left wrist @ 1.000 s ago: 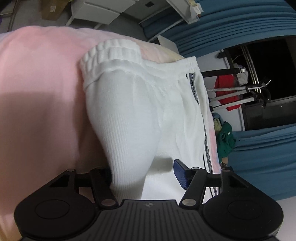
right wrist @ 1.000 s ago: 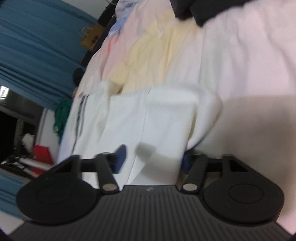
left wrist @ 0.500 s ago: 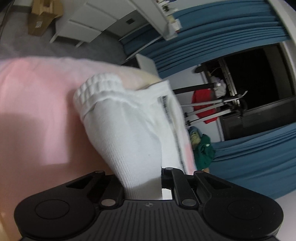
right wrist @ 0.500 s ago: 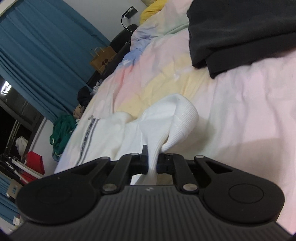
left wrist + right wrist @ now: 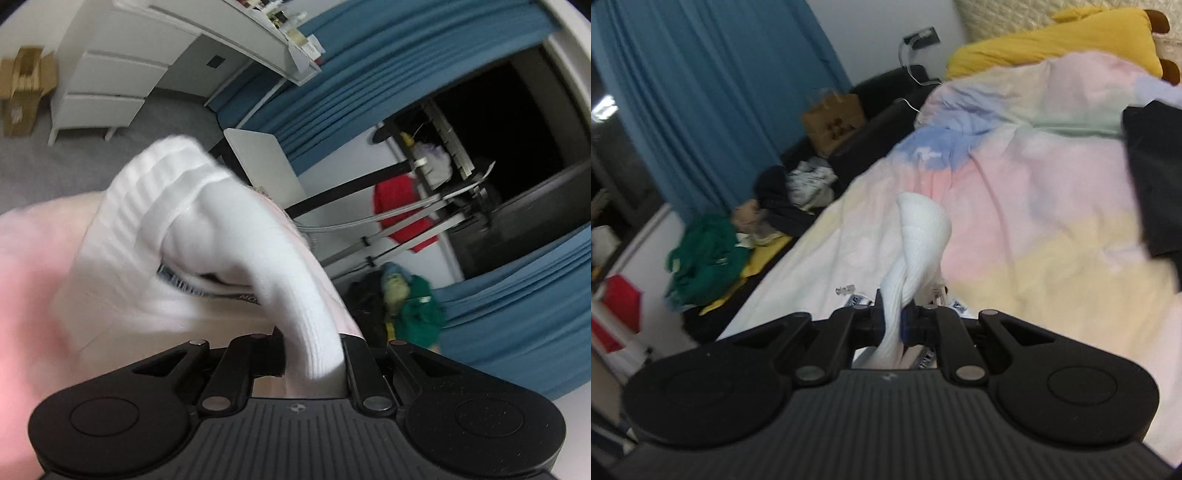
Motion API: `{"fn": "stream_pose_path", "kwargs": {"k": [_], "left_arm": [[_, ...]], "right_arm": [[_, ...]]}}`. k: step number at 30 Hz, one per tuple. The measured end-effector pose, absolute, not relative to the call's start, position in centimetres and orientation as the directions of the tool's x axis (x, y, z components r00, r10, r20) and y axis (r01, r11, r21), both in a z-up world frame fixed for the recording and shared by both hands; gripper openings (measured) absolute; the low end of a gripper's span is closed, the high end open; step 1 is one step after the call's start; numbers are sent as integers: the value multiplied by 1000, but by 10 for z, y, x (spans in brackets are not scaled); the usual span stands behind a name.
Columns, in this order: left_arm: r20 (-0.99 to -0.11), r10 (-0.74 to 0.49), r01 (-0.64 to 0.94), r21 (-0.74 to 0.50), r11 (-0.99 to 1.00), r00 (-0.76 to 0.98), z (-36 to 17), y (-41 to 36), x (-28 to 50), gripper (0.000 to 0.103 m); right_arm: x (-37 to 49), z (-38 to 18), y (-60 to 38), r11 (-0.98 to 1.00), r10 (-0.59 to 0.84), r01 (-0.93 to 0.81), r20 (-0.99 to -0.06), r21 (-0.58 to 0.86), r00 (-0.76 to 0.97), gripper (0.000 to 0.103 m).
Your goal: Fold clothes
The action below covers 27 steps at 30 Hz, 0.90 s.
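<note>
— What do your tools have hold of?

— My left tool (image 5: 314,354) is clamped on a ribbed edge of the white garment (image 5: 207,243), and my right tool (image 5: 894,321) is pinched tight on another bunched part of it (image 5: 919,240). I grip two points so the cloth hangs between them and I can steer a fold instead of dragging a heap.

— Where is the garment relative to the bed?

— Lifted above the bed (image 5: 1052,221). A striped trim (image 5: 953,302) shows just under the right tool, close to the pastel duvet, though I cannot tell whether it touches.

— Why so high?

— I judge it lets the fabric drop straight before I lay it back down.

— Anything else on the bed?

— A dark garment (image 5: 1152,177) lies toward the right side, well apart from the white one. Beyond the bed's far edge sits a green bundle (image 5: 705,254).
</note>
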<state>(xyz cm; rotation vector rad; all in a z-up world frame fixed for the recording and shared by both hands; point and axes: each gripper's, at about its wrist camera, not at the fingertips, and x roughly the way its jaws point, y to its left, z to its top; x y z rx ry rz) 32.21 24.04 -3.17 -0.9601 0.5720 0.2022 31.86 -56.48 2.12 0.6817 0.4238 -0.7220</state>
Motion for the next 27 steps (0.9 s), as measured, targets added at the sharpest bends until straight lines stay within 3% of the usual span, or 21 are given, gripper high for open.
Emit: {"fn": "stream_pose_path", "kwargs": {"k": [5, 8, 11, 16, 19, 21, 22, 23, 27], "left_arm": [[-665, -71, -500, -622, 603, 743, -84, 231, 426, 12], [-693, -71, -505, -588, 631, 718, -100, 226, 448, 13], [-703, -81, -493, -570, 657, 707, -109, 223, 460, 18], [-677, -138, -437, -603, 667, 723, -101, 233, 437, 45], [-655, -146, -403, -609, 683, 741, -86, 241, 397, 61], [-641, -155, -380, -613, 693, 752, -75, 243, 365, 71], [-639, -157, -376, -613, 695, 753, -71, 245, 347, 78], [-638, -156, -381, -618, 688, 754, -70, 247, 329, 79], [-654, -176, -455, -669, 587, 735, -84, 261, 264, 82]], "right_arm": [[415, -31, -561, 590, -501, 758, -611, 276, 613, 10], [443, -59, -563, 618, -525, 759, -611, 205, 592, 12], [441, -76, -572, 610, -497, 750, -613, 255, 614, 17], [408, -69, -586, 627, -372, 664, -592, 407, 715, 33], [383, -59, -592, 631, -293, 603, -570, 488, 768, 52], [354, -48, -593, 624, -304, 601, -552, 500, 776, 70], [340, -45, -594, 611, -305, 597, -541, 521, 784, 72], [322, -42, -597, 594, -294, 586, -529, 551, 796, 76], [265, -53, -608, 503, -218, 584, -560, 637, 799, 77]]}}
